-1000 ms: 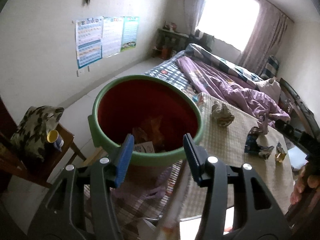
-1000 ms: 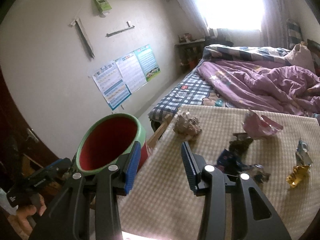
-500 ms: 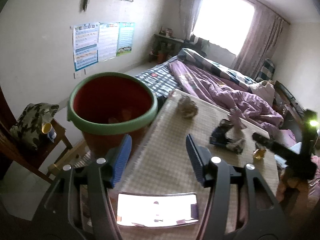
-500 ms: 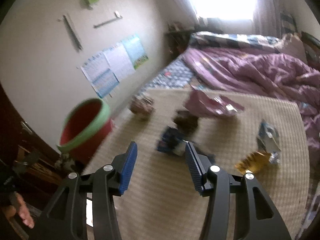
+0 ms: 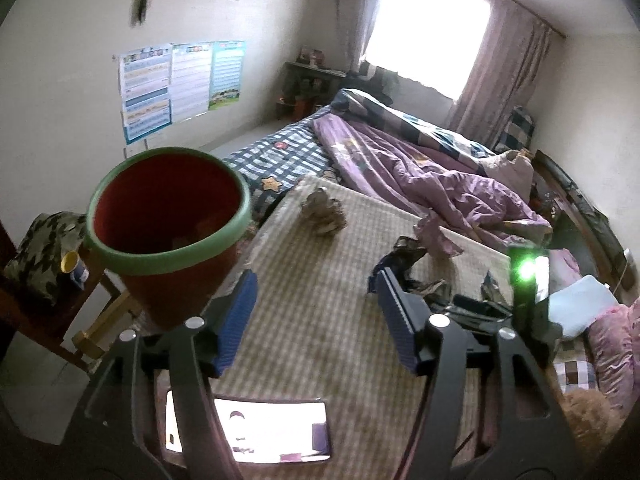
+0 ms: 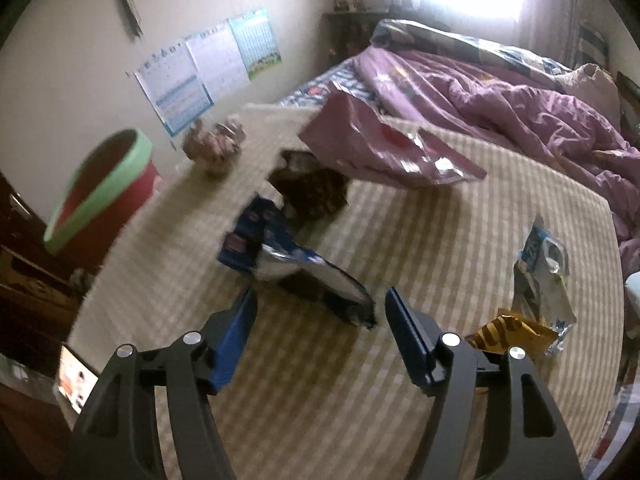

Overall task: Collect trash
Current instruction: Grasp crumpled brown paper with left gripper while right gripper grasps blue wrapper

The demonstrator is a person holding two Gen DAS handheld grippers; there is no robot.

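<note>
A red bin with a green rim [image 5: 168, 220] stands at the left edge of a checked tabletop [image 5: 320, 320]; it also shows in the right wrist view [image 6: 100, 192]. My left gripper [image 5: 316, 312] is open and empty above the table, right of the bin. My right gripper [image 6: 320, 320] is open and empty, just short of a blue and silver wrapper [image 6: 288, 260]. Other trash lies beyond: a dark wrapper [image 6: 312, 192], a pink bag [image 6: 380, 148], a crumpled paper ball [image 6: 214, 148], a clear blue wrapper [image 6: 544, 276] and a yellow wrapper [image 6: 508, 336].
A lit phone [image 5: 248, 428] lies on the table's near edge. A bed with a purple quilt [image 5: 420, 164] is behind the table. A wooden chair with a cushion and cup [image 5: 52, 264] stands left of the bin. The right gripper's body [image 5: 524, 292] shows at the table's right.
My left gripper has pulled back from over the bin and swung right over the table. My right gripper has moved forward and down towards the blue and silver wrapper.
</note>
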